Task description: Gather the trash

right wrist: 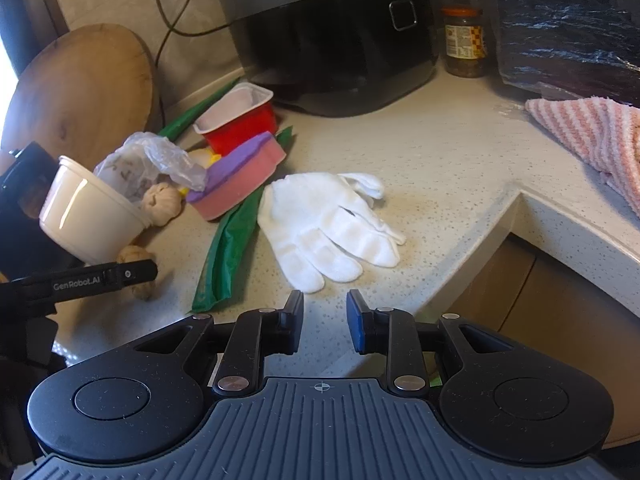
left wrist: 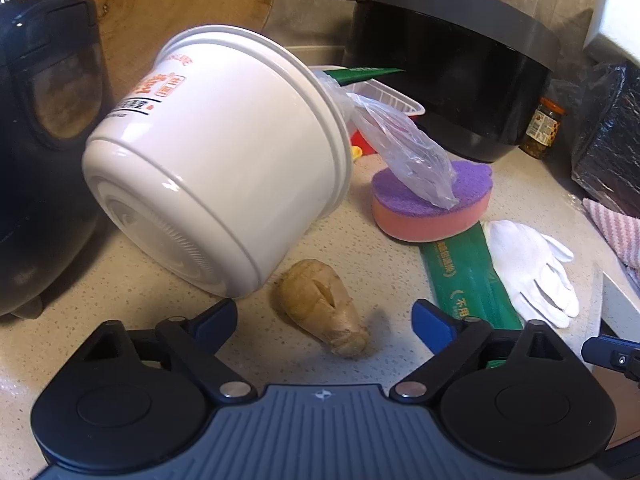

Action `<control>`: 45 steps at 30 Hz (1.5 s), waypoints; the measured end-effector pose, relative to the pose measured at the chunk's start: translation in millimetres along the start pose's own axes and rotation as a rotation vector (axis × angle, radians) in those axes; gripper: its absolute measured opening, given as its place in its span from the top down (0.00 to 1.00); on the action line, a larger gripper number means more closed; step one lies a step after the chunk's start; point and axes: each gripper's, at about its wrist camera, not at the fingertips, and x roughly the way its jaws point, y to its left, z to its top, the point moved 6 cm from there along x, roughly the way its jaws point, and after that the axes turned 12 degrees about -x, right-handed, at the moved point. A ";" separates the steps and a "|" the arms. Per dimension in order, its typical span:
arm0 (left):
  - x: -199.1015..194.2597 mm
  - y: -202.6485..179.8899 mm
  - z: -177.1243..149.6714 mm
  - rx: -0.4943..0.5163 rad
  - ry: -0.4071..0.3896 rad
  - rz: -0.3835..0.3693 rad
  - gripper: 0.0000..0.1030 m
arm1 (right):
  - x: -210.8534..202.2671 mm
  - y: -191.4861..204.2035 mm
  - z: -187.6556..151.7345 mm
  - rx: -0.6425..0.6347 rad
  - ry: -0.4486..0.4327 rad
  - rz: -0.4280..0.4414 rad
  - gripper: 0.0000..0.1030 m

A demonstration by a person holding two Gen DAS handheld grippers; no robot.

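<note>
Left claw (left wrist: 324, 316): jaws spread wide and empty; it hovers low over the table (left wrist: 400, 264), with a knob of ginger (left wrist: 320, 308) lying between and just beyond its fingertips

Right claw (right wrist: 324, 320): jaws parted a modest way, nothing held; it points at a white glove (right wrist: 328, 224) lying flat just ahead of its tips

Nearest trash, left side: a white noodle cup (left wrist: 216, 160) tipped on its side just beyond the ginger, base toward the camera; a crumpled clear plastic bag (left wrist: 404, 156) spills from its mouth and drapes onto a purple-and-pink sponge (left wrist: 432, 208)

Further out: a green wrapper (left wrist: 468, 276) runs from under the sponge toward the right claw, beside the glove; a red plastic tub (right wrist: 240, 124) sits behind the sponge; a black cooker (right wrist: 332, 36), a jar (right wrist: 464, 40) and a striped pink cloth (right wrist: 588, 140) stand well back

Step in hand: by my reading, the approach before a first pick; nothing is gathered in either claw yet

Next move calls for: probably the left claw advancing past the ginger and closing on the cup's wall or rim, taking care that the loose bag comes along; no bin shows in either view, so where the trash goes I cannot tell
</note>
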 end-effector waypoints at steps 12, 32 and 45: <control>-13.2 14.4 4.3 -0.065 -0.024 -0.034 0.59 | 18.7 9.2 10.4 -0.042 0.007 0.048 0.72; -55.4 36.7 -0.2 -0.175 -0.050 -0.147 0.00 | 72.6 0.0 70.3 -0.146 -0.106 0.082 0.73; -3.6 -12.4 1.3 0.006 0.021 -0.074 0.00 | 98.4 -60.5 52.1 0.256 0.012 0.391 0.88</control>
